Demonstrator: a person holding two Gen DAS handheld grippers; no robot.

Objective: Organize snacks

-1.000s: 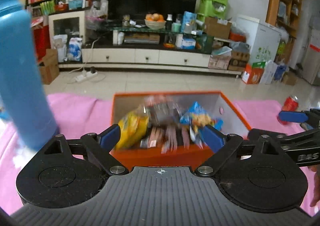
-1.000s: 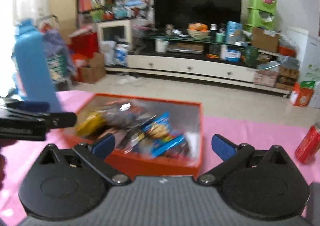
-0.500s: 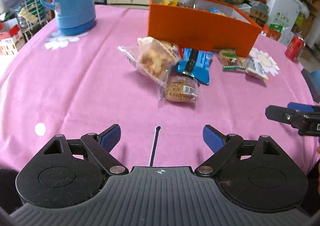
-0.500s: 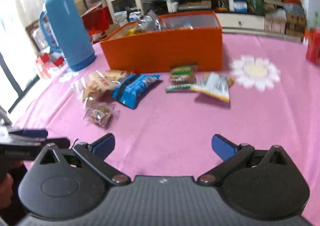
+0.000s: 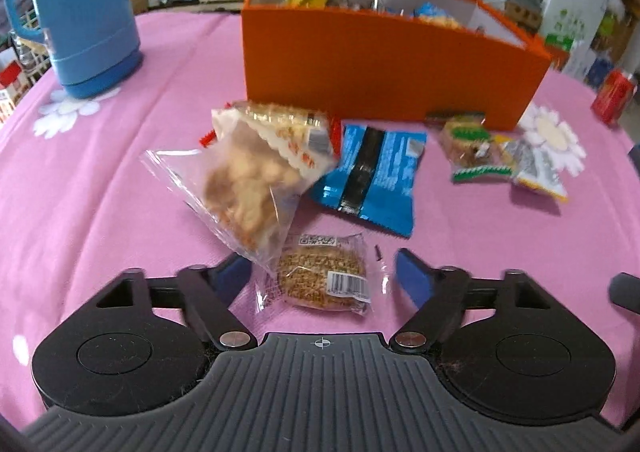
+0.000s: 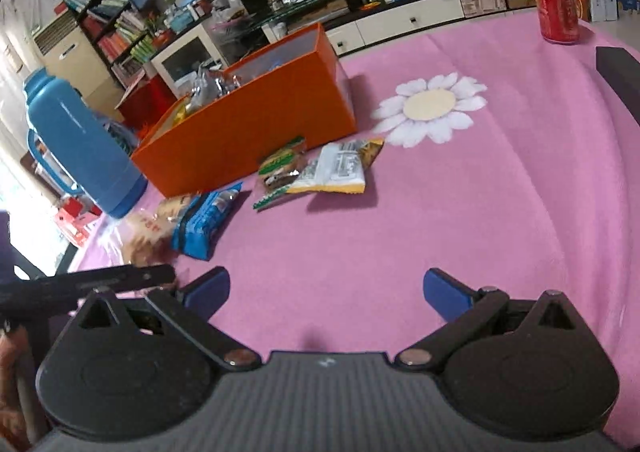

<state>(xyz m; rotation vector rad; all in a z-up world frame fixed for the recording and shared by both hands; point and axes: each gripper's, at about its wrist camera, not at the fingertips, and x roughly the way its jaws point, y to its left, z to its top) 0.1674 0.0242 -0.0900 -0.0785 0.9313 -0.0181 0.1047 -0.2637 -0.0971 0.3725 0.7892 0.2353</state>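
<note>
My left gripper [image 5: 324, 276] is low over the pink tablecloth [image 5: 100, 191], its jaws closing. A round brown cake in a clear wrapper [image 5: 324, 280] lies between the blue pads, and a small gap shows on each side. A clear bag of crackers [image 5: 248, 179] overlaps the cake's far left edge. Beyond it lie a blue packet [image 5: 372, 171], a green-edged snack [image 5: 468, 143] and a white and yellow packet [image 5: 536, 167]. The orange box [image 5: 380, 63] behind them holds several snacks. My right gripper [image 6: 326, 292] stands open over bare cloth, with nothing between its fingers.
A tall blue thermos [image 5: 84, 11] stands at the far left of the table. A red can [image 6: 558, 7] stands near the far right edge. White daisy prints [image 6: 432, 107] mark the cloth. In the right wrist view the left gripper's black arm [image 6: 100, 280] crosses the lower left.
Both grippers came down from above the orange box to the table in front of it. The left one moved over the round cake and its jaws narrowed. The right view tilted.
</note>
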